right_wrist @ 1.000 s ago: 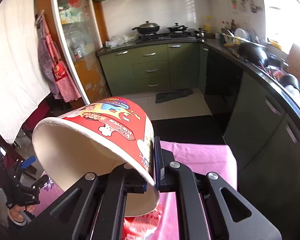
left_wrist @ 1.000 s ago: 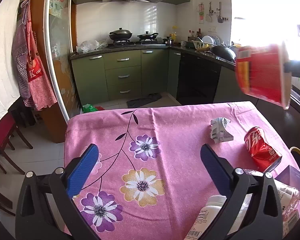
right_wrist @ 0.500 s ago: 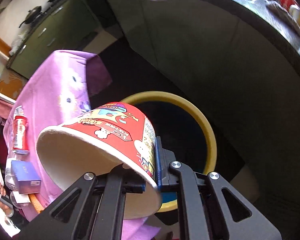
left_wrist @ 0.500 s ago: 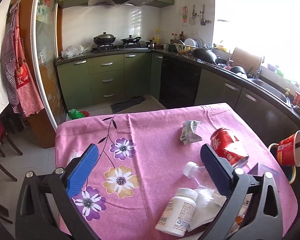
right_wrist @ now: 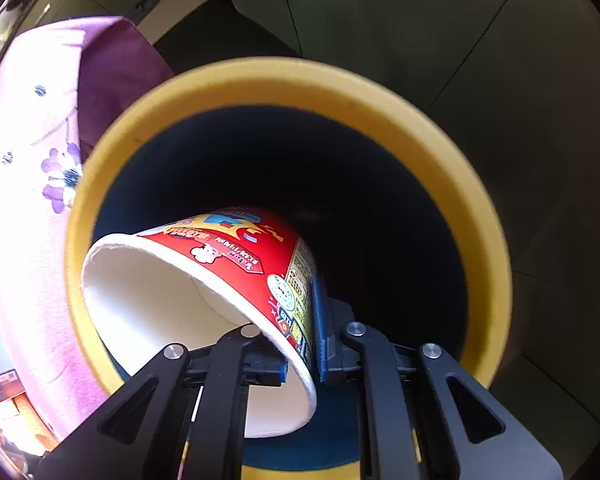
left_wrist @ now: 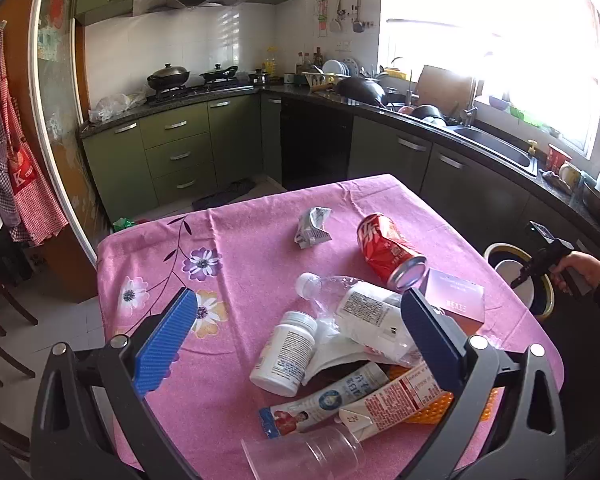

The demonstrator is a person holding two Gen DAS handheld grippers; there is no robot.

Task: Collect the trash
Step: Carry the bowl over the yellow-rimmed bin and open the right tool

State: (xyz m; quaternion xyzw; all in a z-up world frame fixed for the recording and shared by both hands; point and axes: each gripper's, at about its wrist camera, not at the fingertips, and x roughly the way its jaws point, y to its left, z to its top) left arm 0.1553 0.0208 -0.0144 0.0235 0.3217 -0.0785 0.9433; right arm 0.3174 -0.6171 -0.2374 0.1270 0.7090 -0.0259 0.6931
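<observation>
Trash: your right tongs (right_wrist: 300, 360) had just begun parting around the cup (right_wrist: 204, 280) over the bin (right_wrist: 300, 80); left tongs (left_wrist: 296, 340) gaped empty, table (left_wrist: 260, 248) pile remained.

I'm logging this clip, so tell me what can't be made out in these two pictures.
- Bin bottom: right wrist view, dark, partly covered by the noodle cup.
- Window: left wrist view, washed out by glare.
- Orange item: left wrist view, buried under the carton and the left tongs.
- Clear cup: cut off by the bottom edge.
</observation>
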